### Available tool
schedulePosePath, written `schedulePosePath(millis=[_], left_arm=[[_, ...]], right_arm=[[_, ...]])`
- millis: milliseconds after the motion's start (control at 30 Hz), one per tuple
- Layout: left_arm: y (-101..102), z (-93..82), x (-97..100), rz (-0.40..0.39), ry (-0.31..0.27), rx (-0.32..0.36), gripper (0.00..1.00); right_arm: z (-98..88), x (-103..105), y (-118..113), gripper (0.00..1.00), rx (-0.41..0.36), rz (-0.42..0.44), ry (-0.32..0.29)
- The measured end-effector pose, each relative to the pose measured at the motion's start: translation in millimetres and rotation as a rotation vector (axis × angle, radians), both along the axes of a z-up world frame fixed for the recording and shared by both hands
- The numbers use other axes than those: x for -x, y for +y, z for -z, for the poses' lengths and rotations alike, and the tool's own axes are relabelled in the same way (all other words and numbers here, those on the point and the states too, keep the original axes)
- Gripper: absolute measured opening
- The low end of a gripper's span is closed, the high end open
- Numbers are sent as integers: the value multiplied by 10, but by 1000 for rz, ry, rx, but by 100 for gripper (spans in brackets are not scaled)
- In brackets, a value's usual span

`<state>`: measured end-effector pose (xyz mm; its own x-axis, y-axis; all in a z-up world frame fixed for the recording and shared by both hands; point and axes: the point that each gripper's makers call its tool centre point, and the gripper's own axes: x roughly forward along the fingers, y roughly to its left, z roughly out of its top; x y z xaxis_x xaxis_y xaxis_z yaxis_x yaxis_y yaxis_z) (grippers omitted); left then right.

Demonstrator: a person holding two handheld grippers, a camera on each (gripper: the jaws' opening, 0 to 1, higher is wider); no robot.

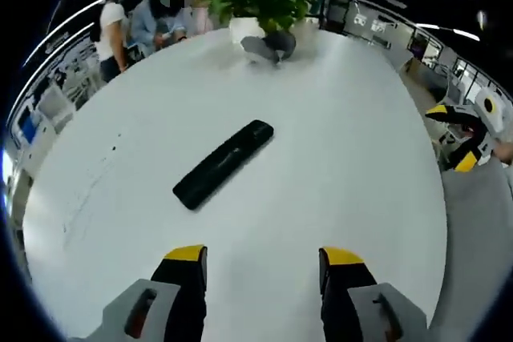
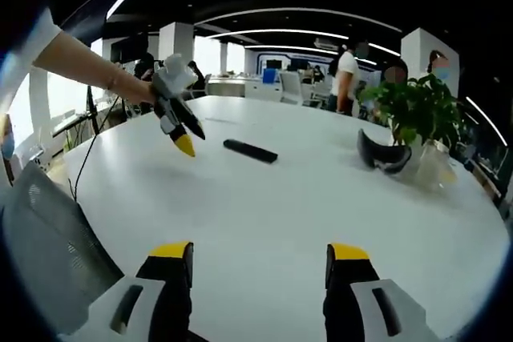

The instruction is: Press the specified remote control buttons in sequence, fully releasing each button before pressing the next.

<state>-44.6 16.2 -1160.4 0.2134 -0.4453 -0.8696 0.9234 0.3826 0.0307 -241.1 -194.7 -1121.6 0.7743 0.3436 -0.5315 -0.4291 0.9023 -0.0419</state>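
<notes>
Left tongs (image 1: 262, 266) hover spread above the white tabletop (image 1: 345, 166), with the black remote control (image 1: 224, 163) lying flat just ahead, untouched. Right tongs (image 2: 260, 262) are also spread, held low and well apart from the remote control (image 2: 250, 150). Likely risk: an off-centre press could skid the slim remote across the smooth surface, or catch two neighbouring buttons.

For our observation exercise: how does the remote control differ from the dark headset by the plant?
The remote control is a long, flat, straight bar; the headset is curved and stands taller. The remote lies alone mid-table; the headset sits beside the potted plant. Both are dark and rest on the white table.
</notes>
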Motion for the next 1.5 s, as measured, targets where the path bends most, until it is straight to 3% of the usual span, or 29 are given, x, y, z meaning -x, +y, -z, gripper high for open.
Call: schedulePosePath(millis=[133,367,500,633,933,967,1067,1100,1233,1500], left_arm=[[-62,-40,-203,111,-34,-97,51],[-260,-49,-560,235,-81,-200,47],[-333,17,-674,312,-104,-263,45],[-372,134,-728,379,-107,-318,35],[-495,245,-841,403,-67,-296,35],[-495,316,-818,403,1,-282,32],[-495,339,-705,370,92,-255,25],[-498,317,-757,392,46,-261,25],[-495,303,-680,397,18,-261,24],[-442,311,-445,403,37,-259,23]], right_arm=[[16,7,12,65,2,-8,10],[54,23,12,62,9,-12,29],[81,35,10,61,15,-15,44],[109,51,25,59,23,-29,57],[170,94,74,53,27,-62,97],[172,96,76,53,29,-64,98],[176,99,77,52,33,-68,100],[176,100,78,52,32,-68,101],[175,102,82,51,33,-72,100],[156,101,89,50,31,-73,89]])
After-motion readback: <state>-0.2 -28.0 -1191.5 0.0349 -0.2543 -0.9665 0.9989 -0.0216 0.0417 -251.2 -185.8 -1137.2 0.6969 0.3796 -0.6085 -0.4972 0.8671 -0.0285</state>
